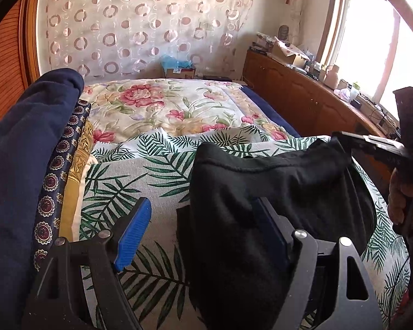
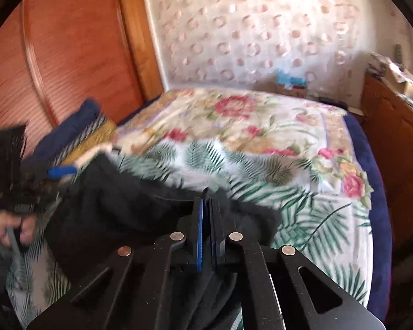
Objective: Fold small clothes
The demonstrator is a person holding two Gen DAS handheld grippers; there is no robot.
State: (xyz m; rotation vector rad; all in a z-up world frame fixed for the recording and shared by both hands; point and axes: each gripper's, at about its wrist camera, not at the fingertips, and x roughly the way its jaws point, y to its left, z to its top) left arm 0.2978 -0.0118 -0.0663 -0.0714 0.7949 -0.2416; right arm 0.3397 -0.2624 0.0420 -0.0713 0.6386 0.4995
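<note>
A small black garment [image 1: 264, 192] hangs over the palm-leaf cloth [image 1: 140, 170] on the bed. My left gripper [image 1: 203, 220] is open; its left blue pad [image 1: 132, 233] is bare and the garment drapes over its right finger. My right gripper [image 2: 207, 214] is shut on the garment's [image 2: 118, 209] edge and holds it up. In the left wrist view the right gripper [image 1: 371, 143] shows at the right, at the garment's far corner. In the right wrist view the left gripper [image 2: 60, 172] shows at the left.
A stack of folded clothes [image 1: 27, 151], navy on top, stands at the left of the bed. A floral quilt [image 1: 173, 107] covers the bed behind. A wooden cabinet [image 1: 303, 96] with clutter runs along the right under the window. A wooden door [image 2: 55, 55] is at the left.
</note>
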